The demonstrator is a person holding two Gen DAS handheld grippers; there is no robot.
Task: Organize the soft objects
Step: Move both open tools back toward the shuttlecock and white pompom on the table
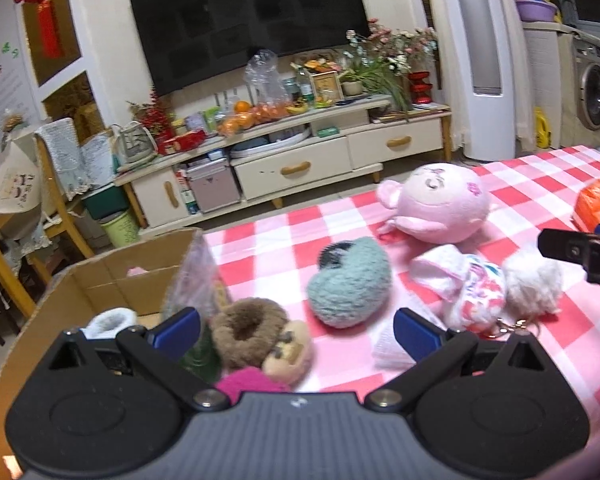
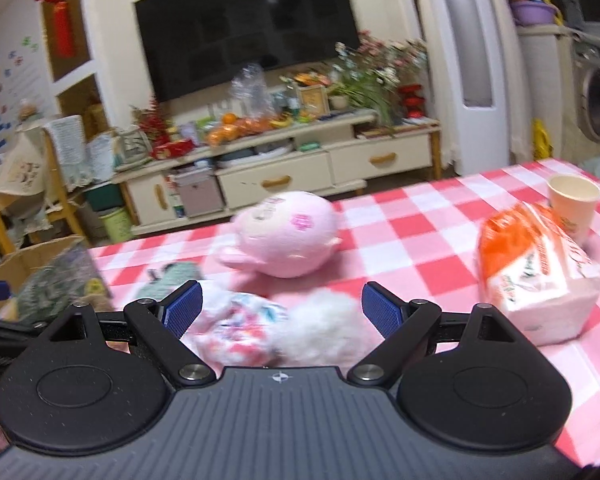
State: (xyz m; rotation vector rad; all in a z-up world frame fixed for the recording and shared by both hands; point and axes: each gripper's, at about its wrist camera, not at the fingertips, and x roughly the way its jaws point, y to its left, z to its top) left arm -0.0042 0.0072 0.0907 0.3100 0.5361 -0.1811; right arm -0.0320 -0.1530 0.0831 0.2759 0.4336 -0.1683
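My left gripper [image 1: 296,330] is open over a brown furry toy [image 1: 260,336] and a magenta soft piece [image 1: 252,384] at the table's near left. A teal fuzzy slipper [image 1: 350,284] lies just ahead, a pink plush head [image 1: 440,204] farther back. A flowered pink-and-white soft toy [image 1: 472,292] with a white pompom [image 1: 534,286] lies to the right. My right gripper [image 2: 282,314] is open, straddling that flowered toy [image 2: 240,328] and pompom [image 2: 332,320]. The pink plush [image 2: 288,240] sits beyond. The right gripper's tip [image 1: 580,250] shows in the left wrist view.
A cardboard box [image 1: 112,276] stands open at the table's left edge, holding a white fuzzy item [image 1: 108,320] and a printed bag [image 1: 198,284]. On the checked tablecloth [image 2: 412,240] lie an orange tissue pack [image 2: 540,276] and a paper cup [image 2: 572,204]. A TV cabinet stands behind.
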